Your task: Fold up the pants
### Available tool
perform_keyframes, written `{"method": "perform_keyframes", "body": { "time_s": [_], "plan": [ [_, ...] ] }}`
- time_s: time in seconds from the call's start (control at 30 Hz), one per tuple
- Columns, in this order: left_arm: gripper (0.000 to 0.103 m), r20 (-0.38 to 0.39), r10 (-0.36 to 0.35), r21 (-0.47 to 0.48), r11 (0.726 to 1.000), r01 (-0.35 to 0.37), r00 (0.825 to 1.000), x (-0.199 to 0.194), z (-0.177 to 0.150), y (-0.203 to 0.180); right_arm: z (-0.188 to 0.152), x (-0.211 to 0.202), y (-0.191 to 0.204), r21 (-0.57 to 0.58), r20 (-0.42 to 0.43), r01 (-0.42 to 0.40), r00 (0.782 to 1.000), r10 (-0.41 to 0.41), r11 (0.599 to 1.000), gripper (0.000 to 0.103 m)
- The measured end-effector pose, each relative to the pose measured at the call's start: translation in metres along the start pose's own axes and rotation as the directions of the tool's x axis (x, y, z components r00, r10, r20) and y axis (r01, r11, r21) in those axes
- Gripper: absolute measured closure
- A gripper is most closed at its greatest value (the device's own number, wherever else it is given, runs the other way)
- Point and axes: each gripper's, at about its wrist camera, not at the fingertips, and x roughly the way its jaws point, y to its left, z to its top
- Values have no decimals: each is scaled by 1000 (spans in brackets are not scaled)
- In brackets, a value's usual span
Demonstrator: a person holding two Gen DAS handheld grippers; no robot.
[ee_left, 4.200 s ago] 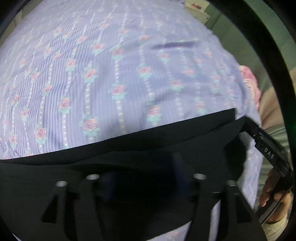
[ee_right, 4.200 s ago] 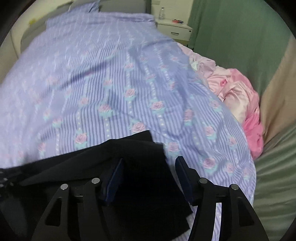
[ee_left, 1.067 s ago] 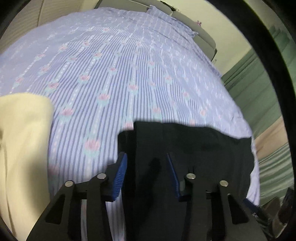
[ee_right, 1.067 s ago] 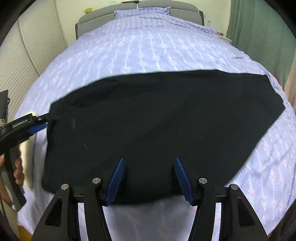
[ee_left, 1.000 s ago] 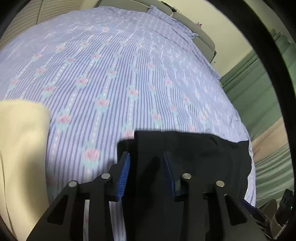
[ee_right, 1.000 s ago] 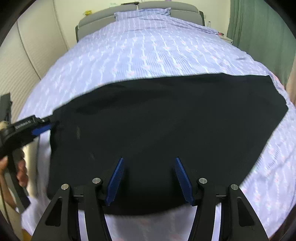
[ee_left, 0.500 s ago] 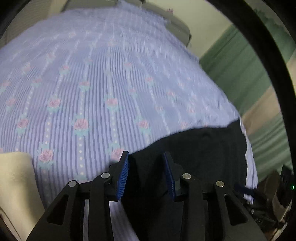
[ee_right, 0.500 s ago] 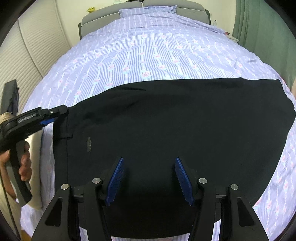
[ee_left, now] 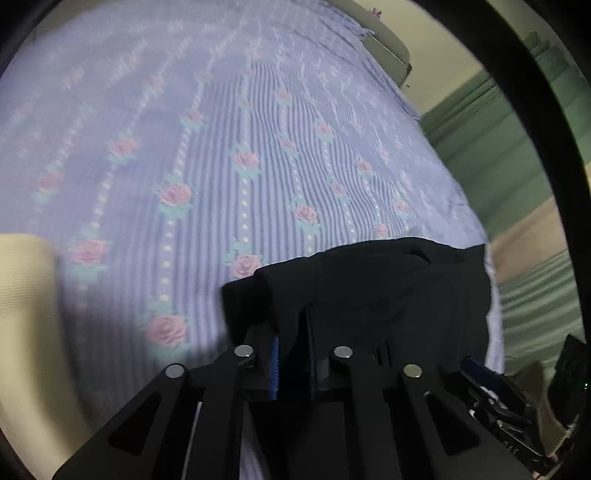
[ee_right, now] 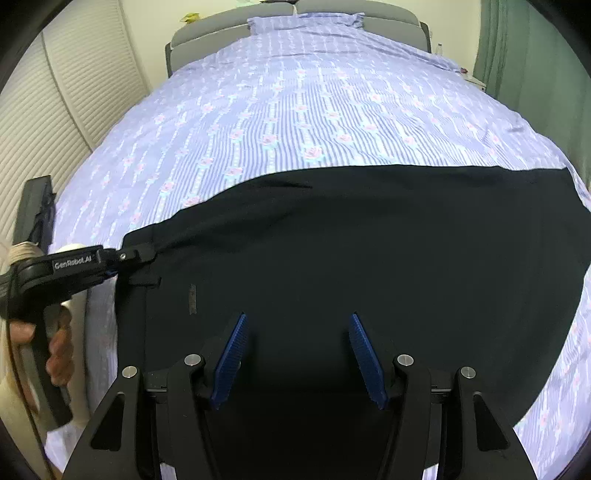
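Black pants [ee_right: 369, 251] lie spread across the near part of the bed, waistband at the left and legs running off to the right. My left gripper [ee_left: 293, 354] is shut on the pants' waistband corner [ee_left: 351, 295], the cloth pinched between its blue pads. From the right wrist view the left gripper [ee_right: 142, 254] grips the far left corner of the waistband. My right gripper [ee_right: 295, 347] is open and empty above the near middle of the pants, its blue pads [ee_right: 231, 358] wide apart.
The bed wears a purple striped sheet with pink roses [ee_right: 314, 110]. A grey headboard [ee_right: 229, 33] stands at the far end. White louvred doors [ee_right: 55, 110] are on the left, a green curtain [ee_right: 517, 55] on the right. A cream cloth [ee_left: 22, 314] lies at the left.
My left gripper has closed on the waistband corner and swung right. My right gripper has stayed open while its view shifted slightly over the pants.
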Motion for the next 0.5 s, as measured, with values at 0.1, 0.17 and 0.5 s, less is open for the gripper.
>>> {"method": "perform_keyframes", "body": {
  "time_s": [0.1,0.17,0.5],
  "plan": [
    [91,32,52,12,999,-52,998,-2,-1,7,0,-1,4,-19,6,-5,1000,5,1000,45],
    [90,20,8,-47,999,-7,1000,4,0,21,-1,-2,3,-27,10,-9,1000,9,1000,45],
    [43,143,323,61,941,-334,936,-47,-17,-27,-16,-23,-20,-21,46,2,999,-1,1000,45]
  ]
}}
